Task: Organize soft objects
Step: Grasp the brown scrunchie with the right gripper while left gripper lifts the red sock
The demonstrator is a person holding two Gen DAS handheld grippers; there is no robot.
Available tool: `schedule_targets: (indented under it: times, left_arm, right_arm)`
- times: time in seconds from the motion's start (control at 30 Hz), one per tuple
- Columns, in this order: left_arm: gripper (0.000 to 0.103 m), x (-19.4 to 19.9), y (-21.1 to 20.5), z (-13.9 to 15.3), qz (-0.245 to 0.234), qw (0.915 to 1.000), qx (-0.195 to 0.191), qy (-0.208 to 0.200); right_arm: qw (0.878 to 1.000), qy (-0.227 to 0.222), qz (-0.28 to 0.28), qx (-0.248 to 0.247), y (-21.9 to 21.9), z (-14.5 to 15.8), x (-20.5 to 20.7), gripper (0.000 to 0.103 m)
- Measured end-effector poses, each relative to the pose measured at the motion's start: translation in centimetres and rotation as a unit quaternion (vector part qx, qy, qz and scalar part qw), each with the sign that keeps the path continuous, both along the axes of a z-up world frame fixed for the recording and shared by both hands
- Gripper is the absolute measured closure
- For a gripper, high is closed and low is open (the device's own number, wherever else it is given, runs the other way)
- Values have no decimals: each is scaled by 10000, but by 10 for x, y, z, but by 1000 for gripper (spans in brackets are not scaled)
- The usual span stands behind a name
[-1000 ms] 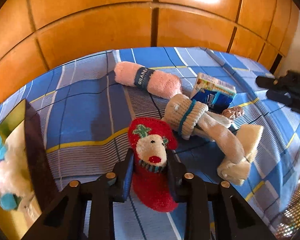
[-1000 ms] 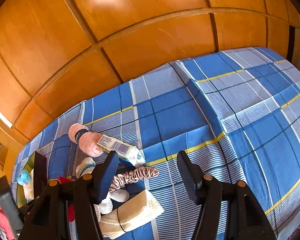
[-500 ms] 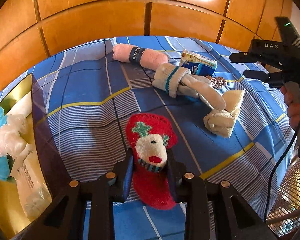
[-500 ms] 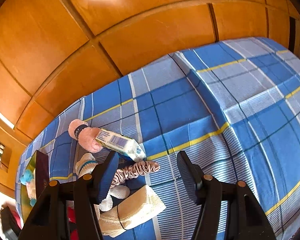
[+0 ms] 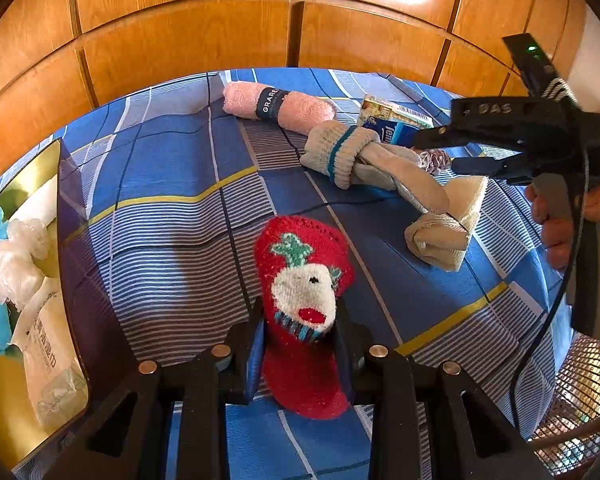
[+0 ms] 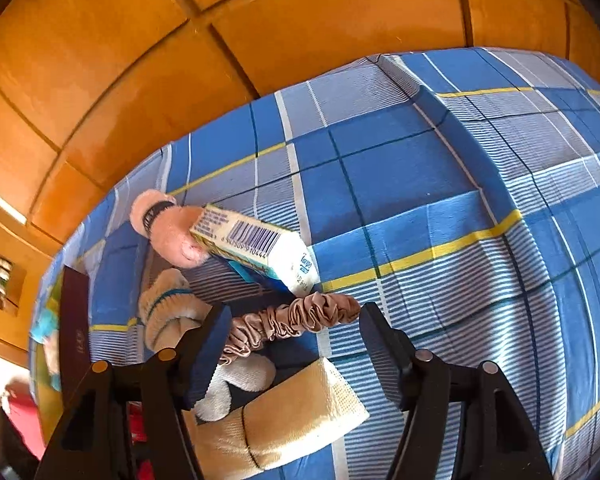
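Note:
My left gripper (image 5: 298, 332) is shut on a red Christmas sock (image 5: 302, 300) with a white face, held above the blue checked bedspread (image 5: 172, 168). A gold box (image 5: 4, 400) with soft items stands at the left. My right gripper (image 6: 292, 340) is open above a beige scrunchie (image 6: 292, 320); it also shows at the right of the left wrist view (image 5: 456, 152). Nearby lie a pink rolled towel (image 5: 280, 106), a knotted grey sock pair (image 5: 364, 158), a folded beige cloth (image 5: 444, 226) and a tissue pack (image 6: 256, 248).
Orange wooden panels (image 5: 220, 32) rise behind the bed. The box holds a white packet (image 5: 48, 360) and blue, white and pink fluffy items (image 5: 4, 256). A wire mesh object (image 5: 572, 400) sits beyond the bed's right edge.
My left gripper has lifted and pulled back with the red sock, bringing the box further into view. My right gripper has moved down closer over the scrunchie and pile.

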State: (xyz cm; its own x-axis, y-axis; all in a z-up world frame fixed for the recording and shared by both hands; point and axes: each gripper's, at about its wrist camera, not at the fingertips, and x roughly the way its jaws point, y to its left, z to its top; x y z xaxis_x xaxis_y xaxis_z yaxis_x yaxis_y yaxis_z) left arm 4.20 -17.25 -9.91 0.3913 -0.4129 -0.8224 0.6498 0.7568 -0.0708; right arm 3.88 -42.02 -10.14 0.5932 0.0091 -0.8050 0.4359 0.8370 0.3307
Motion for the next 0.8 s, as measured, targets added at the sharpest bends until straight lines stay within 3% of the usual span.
schedule_targets:
  times: [0.13,0.17,0.2,0.3,0.57,0.8]
  left_arm:
    - [72,1,1,0,26,10000,-26,38]
    - [72,1,1,-1,40,10000,-39,60]
    - [72,1,1,-1,48,10000,-46,67]
    - [71,2,1,-1,72,9999,-57,94]
    - [72,1,0,-2,90,9999,-7,47]
    - [82,-6,1,8,86,9998,3,-192]
  right_arm:
    - [9994,141,116,-277,8,-9,7,36]
    - [9991,150,159,-364,11,-10,9,50]
    - [9984,212,236,-473,14,-12,10,76]
    - [9964,326,357,-693,20,-14,12,84]
    - [9981,211,430,-382,15,-19,9,81]
    - [9949,290,618,-748,25,-18,8,82]
